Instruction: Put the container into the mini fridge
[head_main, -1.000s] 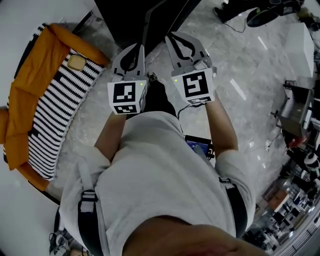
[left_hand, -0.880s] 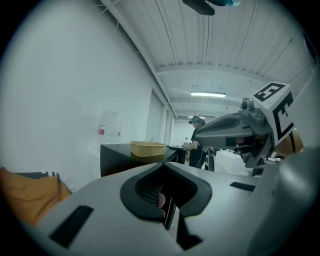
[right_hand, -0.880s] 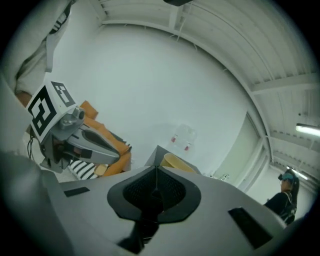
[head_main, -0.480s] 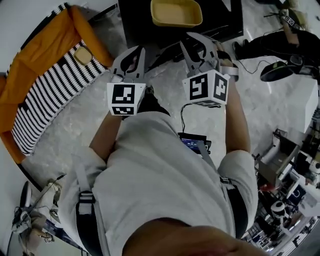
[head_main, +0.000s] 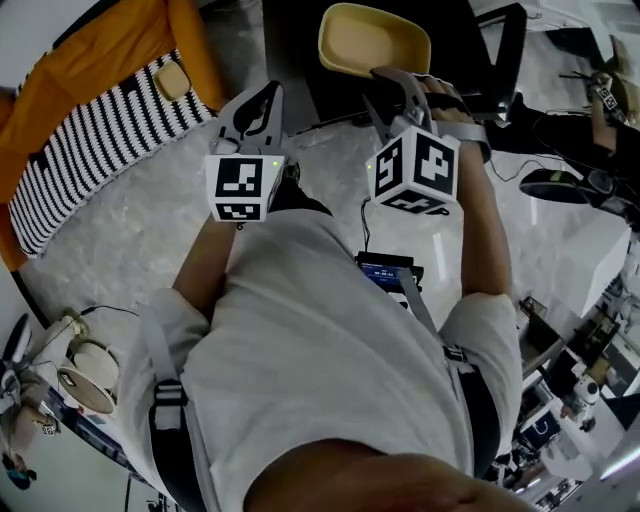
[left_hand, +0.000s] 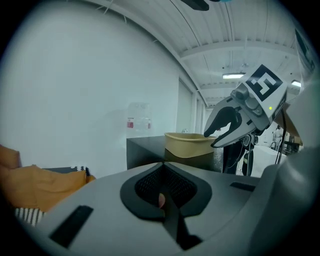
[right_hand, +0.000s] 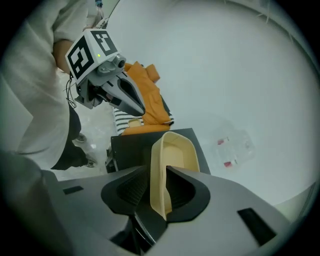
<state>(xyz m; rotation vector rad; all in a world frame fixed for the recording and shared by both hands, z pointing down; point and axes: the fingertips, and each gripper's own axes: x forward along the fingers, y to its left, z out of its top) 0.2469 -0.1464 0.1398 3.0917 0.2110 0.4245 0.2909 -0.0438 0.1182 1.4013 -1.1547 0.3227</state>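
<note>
A shallow beige container (head_main: 373, 40) stands on top of the black mini fridge (head_main: 290, 40). My right gripper (head_main: 405, 85) reaches to the container's near rim. In the right gripper view the container's thin wall (right_hand: 172, 160) stands between the jaws, which are opening, with a gap showing on the left side. My left gripper (head_main: 262, 105) hangs to the left, short of the fridge, shut with nothing in it. In the left gripper view the container (left_hand: 187, 144) sits ahead on the fridge (left_hand: 145, 150), with the right gripper (left_hand: 227, 127) over it.
An orange seat with a black-and-white striped cushion (head_main: 100, 110) lies to the left, a small tan object (head_main: 173, 80) on it. A white wall stands behind the fridge. A black stand (head_main: 510, 60) and cluttered equipment are to the right, on a pale marble floor.
The fridge and the container have come into view and closer. My right gripper has moved forward onto the container's rim. The left gripper has kept its place beside it.
</note>
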